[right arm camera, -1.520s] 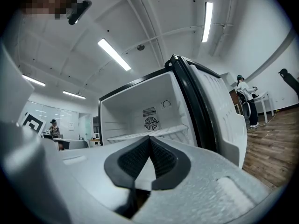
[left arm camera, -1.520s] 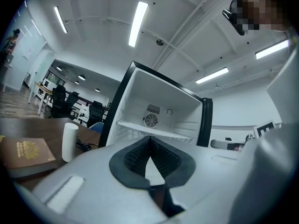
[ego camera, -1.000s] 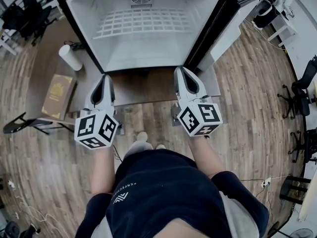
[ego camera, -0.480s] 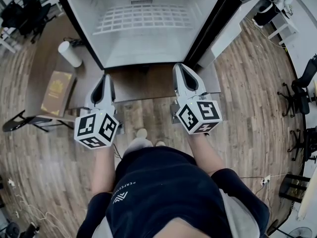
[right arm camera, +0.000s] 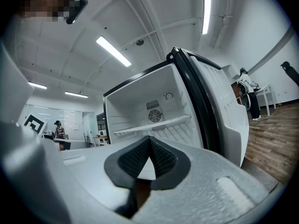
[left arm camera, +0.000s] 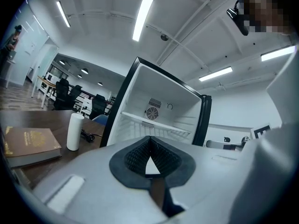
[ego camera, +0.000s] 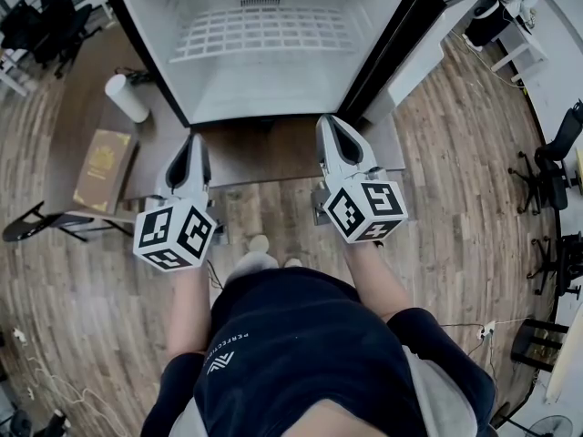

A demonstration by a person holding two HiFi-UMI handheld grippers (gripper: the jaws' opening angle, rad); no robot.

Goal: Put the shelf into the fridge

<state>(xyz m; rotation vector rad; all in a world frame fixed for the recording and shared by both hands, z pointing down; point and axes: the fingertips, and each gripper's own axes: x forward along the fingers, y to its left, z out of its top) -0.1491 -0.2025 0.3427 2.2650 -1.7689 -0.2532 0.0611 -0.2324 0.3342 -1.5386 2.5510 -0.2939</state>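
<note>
Both claws are clenched tight on nothing. The left gripper (ego camera: 194, 144) and right gripper (ego camera: 330, 126) hang level before the open fridge (ego camera: 155, 44). The white wire shelf (ego camera: 264, 35) spans its interior wall to wall, so the job looks finished.

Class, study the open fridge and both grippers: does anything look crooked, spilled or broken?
Nothing stands out: the shelf sits straight across the fridge, and the left gripper and right gripper are shut, empty, in front.
</note>
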